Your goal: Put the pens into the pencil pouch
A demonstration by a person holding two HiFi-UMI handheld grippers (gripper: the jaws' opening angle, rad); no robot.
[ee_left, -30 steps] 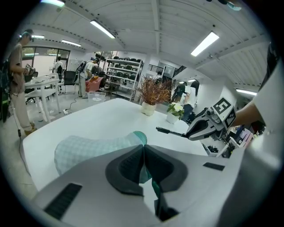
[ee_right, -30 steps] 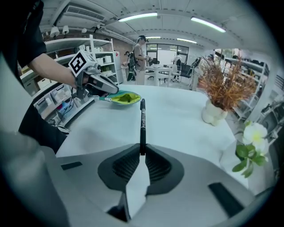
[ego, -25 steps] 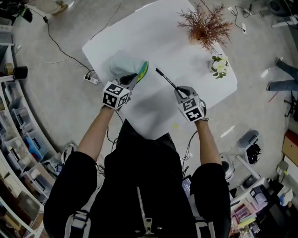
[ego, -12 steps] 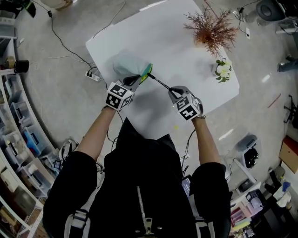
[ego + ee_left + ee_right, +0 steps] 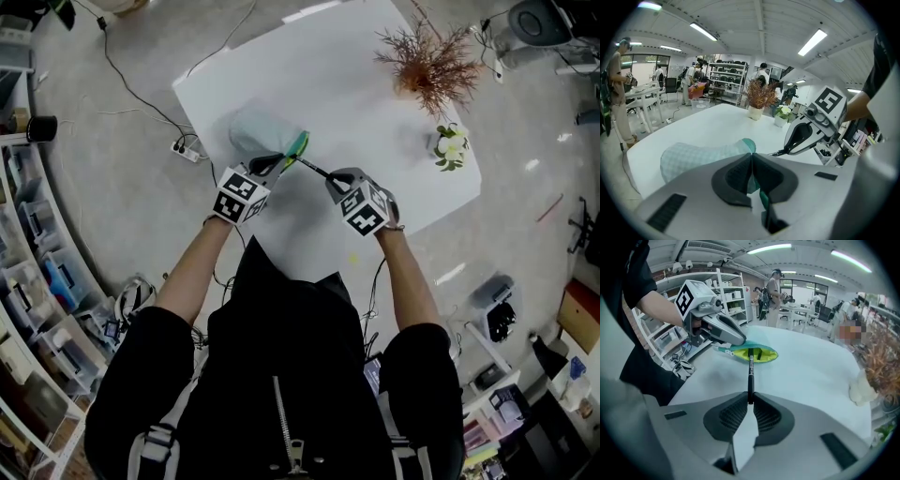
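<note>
Between the jaws of our right gripper (image 5: 749,400) we held a black pen (image 5: 750,373) by its rear end. The jaws were narrow and pressed on it, and the pen ran straight out ahead of them. At its far tip lay the open mouth of the pencil pouch (image 5: 766,355), yellow-green lining facing us. Up and to the left of that mouth, our left gripper (image 5: 752,160) had its jaws fully together on the pouch's teal edge, lifting it so the opening gaped. The checked body of the pouch lay beyond those jaws on the white table (image 5: 815,371).

We judged the main risk to be the tip catching on the lining or rim and shoving the soft pouch away. The pen might also pivot, since we gripped only its end. If the left pinch slipped, the mouth would likely sag shut.

We could not tell whether the tip had passed the lip or only reached it. Nor could we tell whether other pens were already inside, as the pouch's depth was out of sight.
</note>
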